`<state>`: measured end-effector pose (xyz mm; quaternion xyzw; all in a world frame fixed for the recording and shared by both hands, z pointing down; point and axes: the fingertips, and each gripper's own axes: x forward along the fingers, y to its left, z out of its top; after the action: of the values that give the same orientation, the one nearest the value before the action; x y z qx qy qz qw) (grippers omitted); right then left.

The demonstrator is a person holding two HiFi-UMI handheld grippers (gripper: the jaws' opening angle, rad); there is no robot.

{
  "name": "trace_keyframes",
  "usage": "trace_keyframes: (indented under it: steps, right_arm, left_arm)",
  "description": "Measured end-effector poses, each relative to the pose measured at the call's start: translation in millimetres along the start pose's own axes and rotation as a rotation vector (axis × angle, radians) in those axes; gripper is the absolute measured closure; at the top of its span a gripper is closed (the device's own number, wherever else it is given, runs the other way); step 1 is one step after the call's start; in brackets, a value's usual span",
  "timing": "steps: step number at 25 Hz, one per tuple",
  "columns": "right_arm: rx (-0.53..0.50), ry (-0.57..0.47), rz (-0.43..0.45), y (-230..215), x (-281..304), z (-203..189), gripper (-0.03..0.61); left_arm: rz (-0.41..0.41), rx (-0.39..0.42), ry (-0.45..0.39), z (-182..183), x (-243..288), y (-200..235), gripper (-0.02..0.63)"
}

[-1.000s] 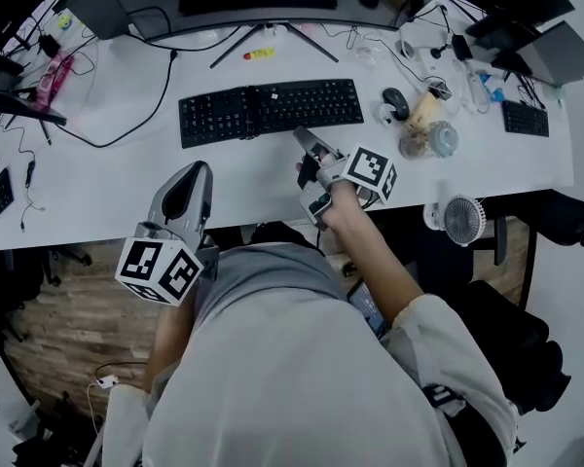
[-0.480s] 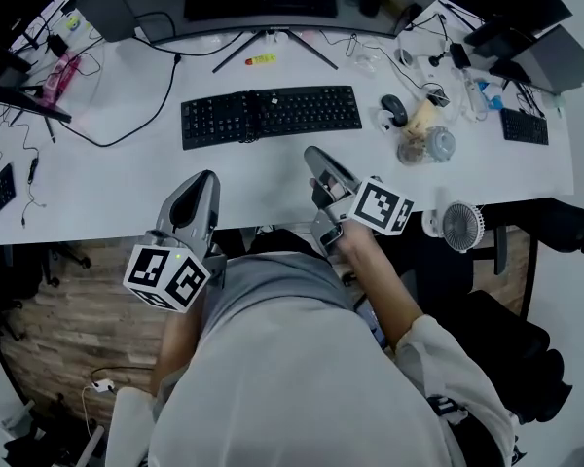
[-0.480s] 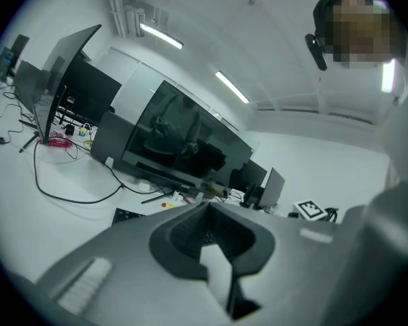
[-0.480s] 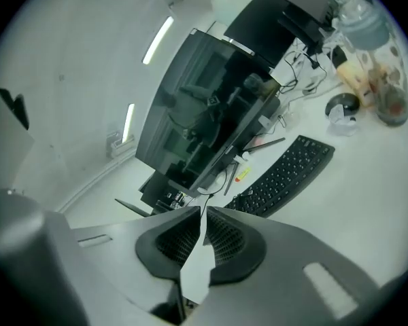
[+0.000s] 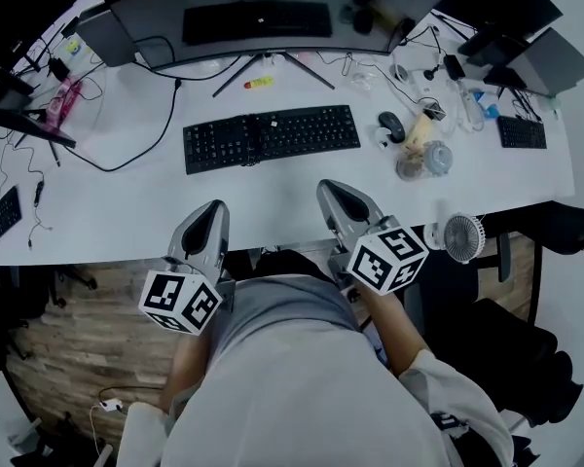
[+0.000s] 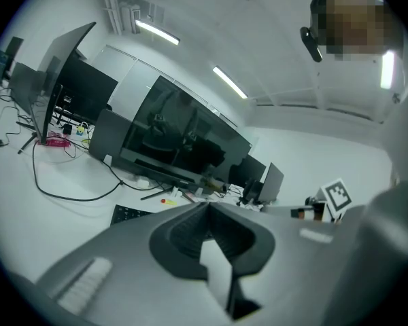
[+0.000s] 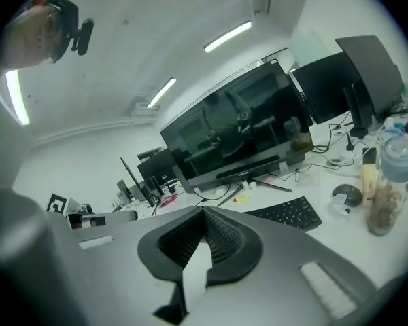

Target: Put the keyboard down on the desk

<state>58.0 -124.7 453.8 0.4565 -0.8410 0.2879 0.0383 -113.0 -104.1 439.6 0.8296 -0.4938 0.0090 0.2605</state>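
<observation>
The black keyboard (image 5: pixel 271 136) lies flat on the white desk (image 5: pixel 117 202), in front of the monitor stand; it also shows in the right gripper view (image 7: pixel 285 214) and partly in the left gripper view (image 6: pixel 126 214). My left gripper (image 5: pixel 214 208) hovers over the desk's front edge, shut and empty (image 6: pixel 205 206). My right gripper (image 5: pixel 328 187) hangs beside it, apart from the keyboard. Its jaws have just been closing with nothing between them and are shut (image 7: pixel 204 210).
A curved monitor (image 5: pixel 258 17) stands behind the keyboard, with a yellow marker (image 5: pixel 260 81) by its stand. A mouse (image 5: pixel 392 125), a jar and bottle (image 5: pixel 426 154), a small fan (image 5: pixel 460 233), a second keyboard (image 5: pixel 521 132) and cables (image 5: pixel 127 134) surround it.
The right gripper drew back from just below the keyboard to the desk's front edge, rolling upright. The keyboard stayed flat on the desk. The left gripper barely moved.
</observation>
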Motion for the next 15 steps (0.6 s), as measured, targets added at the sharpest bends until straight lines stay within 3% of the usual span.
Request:
trace_keyframes:
  steps: [9,15]
  right_arm:
    - [-0.136,0.03,-0.045,3.2,-13.9,-4.8,0.575]
    - [-0.12,0.042,-0.071,-5.1,-25.4,-15.1,0.577]
  left_arm:
    - [0.026,0.019,0.031,-7.6,2.4,-0.7,0.614]
    - [0.044,0.015,0.044,-12.4,5.2,-3.3,0.614]
